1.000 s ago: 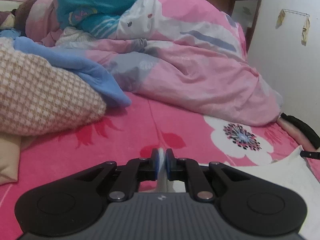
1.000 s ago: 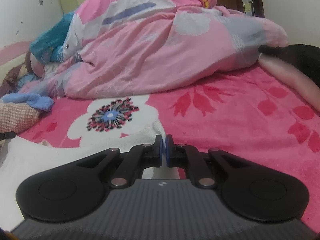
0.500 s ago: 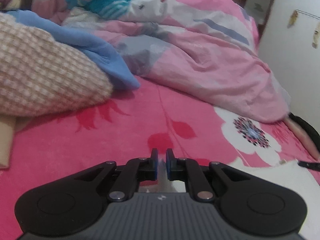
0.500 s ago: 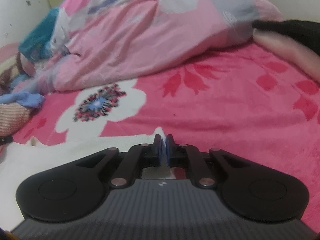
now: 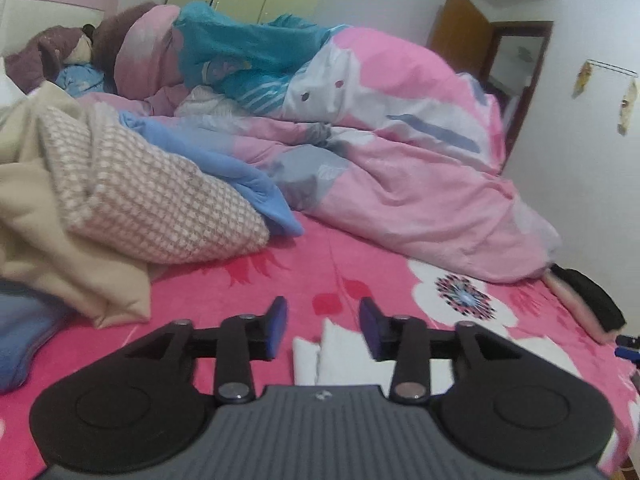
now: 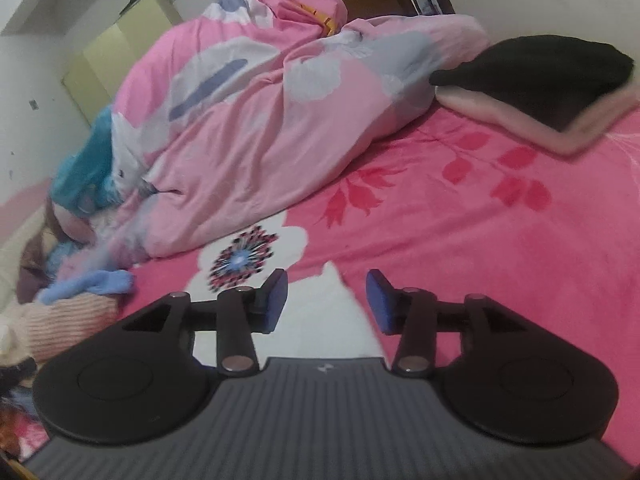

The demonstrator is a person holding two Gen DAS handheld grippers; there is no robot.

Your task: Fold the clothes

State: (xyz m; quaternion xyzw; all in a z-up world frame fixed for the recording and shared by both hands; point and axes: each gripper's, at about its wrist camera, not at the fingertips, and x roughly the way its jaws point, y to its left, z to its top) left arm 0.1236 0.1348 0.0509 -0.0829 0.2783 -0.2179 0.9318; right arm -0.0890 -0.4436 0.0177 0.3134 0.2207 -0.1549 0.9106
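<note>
A white garment (image 5: 340, 354) lies on the pink flowered bed sheet (image 5: 248, 292), its corners poking up below both grippers. My left gripper (image 5: 323, 326) hangs above one corner, jaws opening, pads clear of the cloth. In the right wrist view the same white garment (image 6: 328, 312) shows a pointed corner between and below the blue pads of my right gripper (image 6: 326, 300). Those jaws are opening too and press on nothing. Most of the garment is hidden behind the gripper bodies.
A rumpled pink quilt (image 5: 400, 152) fills the far side of the bed. To the left lie a checked pillow (image 5: 152, 200), a beige cloth (image 5: 48, 248) and a blue cloth (image 5: 248, 176). A folded black and peach pile (image 6: 552, 88) sits at the right.
Both grippers were shut on corners of the white garment; now both have let go, opened, and lifted up and back from the sheet. The cloth lies loose below them.
</note>
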